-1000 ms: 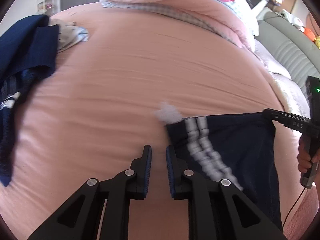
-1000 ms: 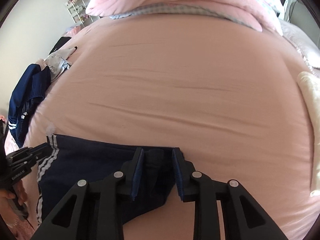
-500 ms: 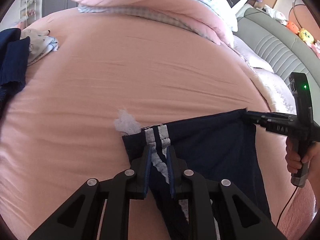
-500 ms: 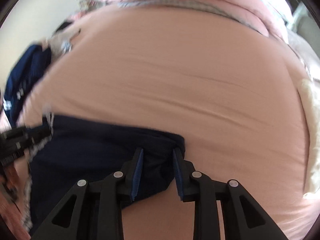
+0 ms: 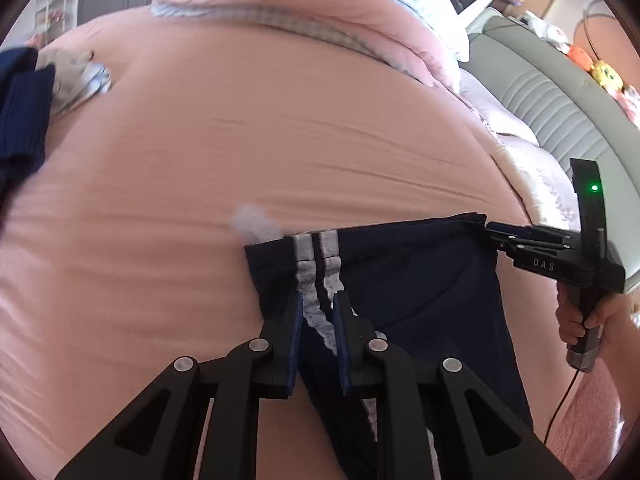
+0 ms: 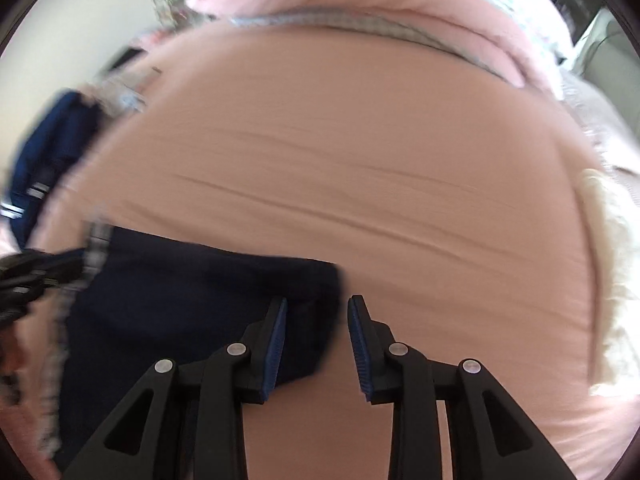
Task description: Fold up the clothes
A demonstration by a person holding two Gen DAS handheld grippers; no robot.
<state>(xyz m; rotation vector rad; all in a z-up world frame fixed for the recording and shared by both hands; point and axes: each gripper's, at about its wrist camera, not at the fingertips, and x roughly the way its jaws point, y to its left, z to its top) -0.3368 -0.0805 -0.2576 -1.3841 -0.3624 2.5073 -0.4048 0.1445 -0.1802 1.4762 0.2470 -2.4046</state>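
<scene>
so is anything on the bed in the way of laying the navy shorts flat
Nothing visible does. The pink sheet ahead of the navy shorts is bare; the other clothes sit off at the far left edge. The left tongs grip the striped side; the right tongs are opening.

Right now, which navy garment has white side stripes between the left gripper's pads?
The navy shorts spread on the pink sheet, not the navy heap at its far left edge.

You see a pink bedsheet (image 5: pixel 248 152) beneath everything, a rolled pink quilt (image 5: pixel 320 4) at its far end, a grey padded headboard (image 5: pixel 560 96) and plush toys (image 5: pixel 596 68) at right.
</scene>
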